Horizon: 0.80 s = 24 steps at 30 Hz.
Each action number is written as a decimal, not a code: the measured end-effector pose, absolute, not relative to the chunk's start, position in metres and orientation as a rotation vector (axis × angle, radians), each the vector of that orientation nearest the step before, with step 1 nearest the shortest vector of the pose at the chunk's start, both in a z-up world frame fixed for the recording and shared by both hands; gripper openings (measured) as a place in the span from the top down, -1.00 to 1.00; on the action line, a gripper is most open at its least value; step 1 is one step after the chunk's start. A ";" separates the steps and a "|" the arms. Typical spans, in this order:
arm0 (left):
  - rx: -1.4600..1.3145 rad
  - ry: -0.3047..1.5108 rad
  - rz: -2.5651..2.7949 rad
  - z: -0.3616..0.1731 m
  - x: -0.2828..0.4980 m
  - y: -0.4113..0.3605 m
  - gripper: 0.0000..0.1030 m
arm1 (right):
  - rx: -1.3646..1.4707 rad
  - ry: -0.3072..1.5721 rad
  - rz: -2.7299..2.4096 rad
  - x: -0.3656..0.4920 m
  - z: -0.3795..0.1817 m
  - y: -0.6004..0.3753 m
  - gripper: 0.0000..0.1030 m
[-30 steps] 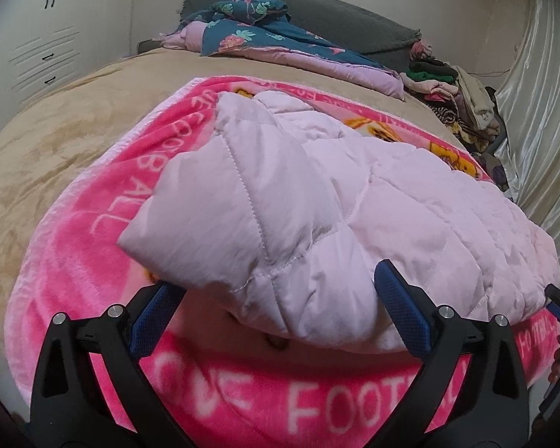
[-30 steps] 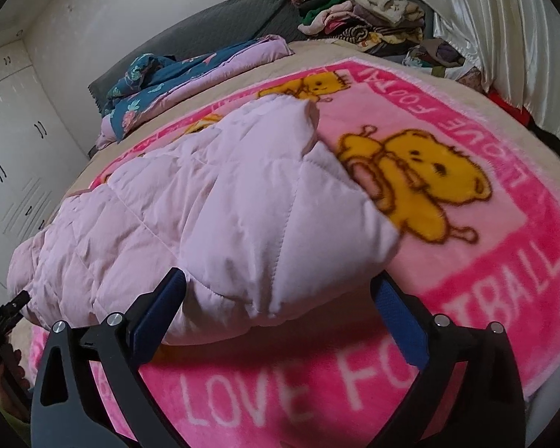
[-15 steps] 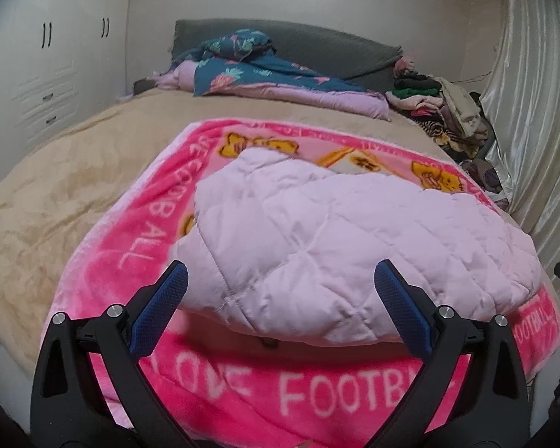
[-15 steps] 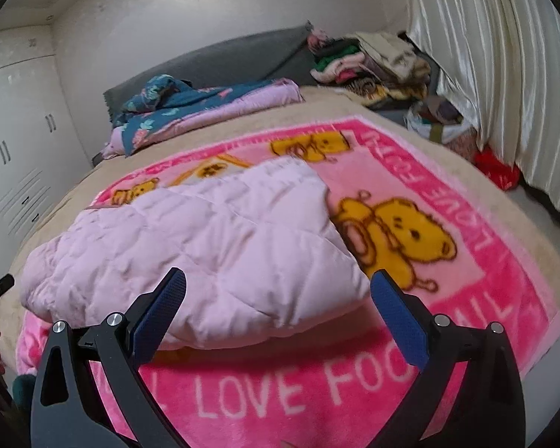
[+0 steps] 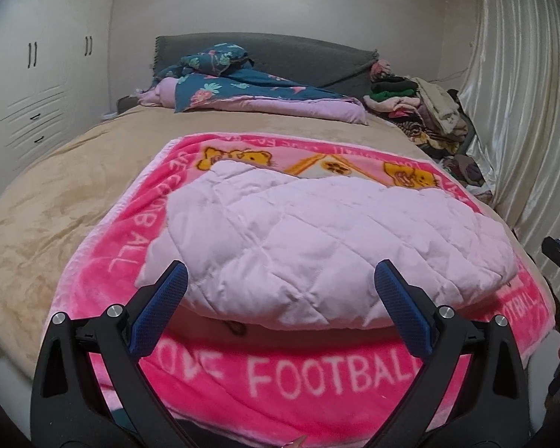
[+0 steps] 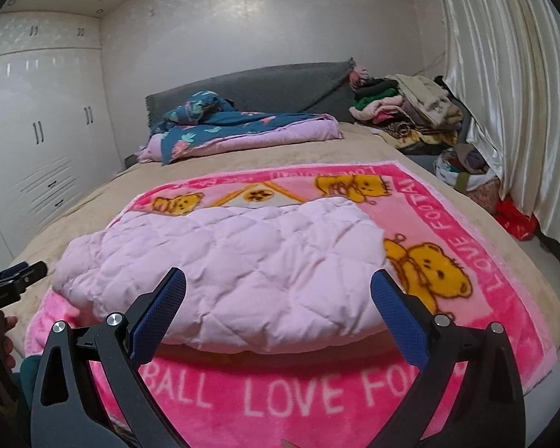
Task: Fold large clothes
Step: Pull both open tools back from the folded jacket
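Both pairs of blue-padded fingers (image 5: 160, 310) stand spread wide with nothing between them: the left gripper (image 5: 280, 308) and the right gripper (image 6: 278, 308) each hang level at the foot of the bed, pointing toward the headboard, clear of the cloth. The folded pale pink quilted jacket (image 5: 317, 239) lies just ahead of them on the pink bear blanket (image 6: 448, 224), which covers the tan bedspread (image 5: 56, 194). A heap of clothes (image 6: 403, 112) sits at the far right corner.
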State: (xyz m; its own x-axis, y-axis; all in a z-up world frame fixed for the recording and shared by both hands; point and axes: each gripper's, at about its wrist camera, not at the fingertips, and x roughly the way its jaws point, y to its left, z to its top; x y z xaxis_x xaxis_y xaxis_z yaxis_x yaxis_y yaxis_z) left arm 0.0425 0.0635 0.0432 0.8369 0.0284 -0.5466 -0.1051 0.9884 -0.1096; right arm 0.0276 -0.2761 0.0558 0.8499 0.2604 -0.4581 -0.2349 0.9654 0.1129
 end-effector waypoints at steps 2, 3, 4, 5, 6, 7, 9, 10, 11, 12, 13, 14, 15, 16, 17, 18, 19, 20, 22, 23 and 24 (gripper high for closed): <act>-0.131 0.575 0.062 0.043 0.040 0.058 -0.82 | 0.052 0.480 0.268 0.023 0.056 -0.271 -0.92; -0.128 0.575 0.058 0.042 0.039 0.056 -0.82 | 0.053 0.477 0.270 0.019 0.055 -0.269 -0.92; -0.126 0.577 0.060 0.041 0.039 0.055 -0.82 | 0.050 0.470 0.276 0.016 0.055 -0.266 -0.92; -0.129 0.576 0.061 0.040 0.038 0.054 -0.82 | 0.045 0.462 0.274 0.013 0.054 -0.264 -0.92; -0.130 0.574 0.060 0.040 0.036 0.053 -0.82 | 0.038 0.454 0.271 0.010 0.054 -0.262 -0.92; -0.131 0.573 0.058 0.039 0.035 0.052 -0.82 | 0.027 0.443 0.269 0.006 0.053 -0.259 -0.92; -0.131 0.574 0.056 0.036 0.033 0.049 -0.82 | 0.014 0.432 0.272 -0.001 0.050 -0.254 -0.92; -0.132 0.575 0.056 0.034 0.032 0.048 -0.82 | 0.011 0.432 0.276 -0.003 0.048 -0.253 -0.92; -0.133 0.576 0.054 0.033 0.030 0.047 -0.82 | 0.007 0.434 0.279 -0.006 0.045 -0.251 -0.92; -0.133 0.579 0.051 0.031 0.030 0.046 -0.82 | -0.002 0.438 0.285 -0.007 0.043 -0.248 -0.92; -0.135 0.583 0.046 0.029 0.029 0.045 -0.82 | -0.017 0.442 0.291 -0.010 0.039 -0.245 -0.92; -0.138 0.587 0.044 0.027 0.028 0.045 -0.82 | -0.029 0.444 0.289 -0.011 0.035 -0.242 -0.92; -0.139 0.591 0.043 0.025 0.028 0.044 -0.82 | -0.031 0.447 0.289 -0.013 0.033 -0.241 -0.92; -0.140 0.596 0.043 0.022 0.027 0.044 -0.82 | -0.024 0.457 0.292 -0.014 0.028 -0.240 -0.92; -0.141 0.602 0.045 0.019 0.027 0.043 -0.82 | -0.019 0.462 0.295 -0.014 0.025 -0.239 -0.92; -0.138 0.606 0.046 0.016 0.026 0.042 -0.82 | -0.013 0.468 0.297 -0.015 0.021 -0.238 -0.92; -0.136 0.609 0.047 0.014 0.026 0.041 -0.82 | -0.005 0.476 0.296 -0.016 0.016 -0.236 -0.92; -0.135 0.614 0.044 0.011 0.025 0.040 -0.82 | -0.001 0.484 0.297 -0.016 0.012 -0.235 -0.92; -0.133 0.628 0.043 0.006 0.024 0.040 -0.82 | 0.003 0.506 0.303 -0.015 0.003 -0.229 -0.92; -0.133 0.631 0.043 0.004 0.024 0.040 -0.82 | -0.003 0.516 0.307 -0.014 0.001 -0.226 -0.92; -0.133 0.635 0.043 0.001 0.024 0.040 -0.82 | -0.009 0.520 0.307 -0.013 -0.003 -0.223 -0.92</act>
State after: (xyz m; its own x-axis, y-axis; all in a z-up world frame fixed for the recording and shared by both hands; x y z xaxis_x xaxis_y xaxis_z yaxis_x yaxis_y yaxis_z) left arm 0.0244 0.0400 0.0014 0.8043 -0.0007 -0.5942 -0.0809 0.9906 -0.1107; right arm -0.0132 -0.2234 -0.0028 0.8230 0.2863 -0.4905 -0.2908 0.9543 0.0691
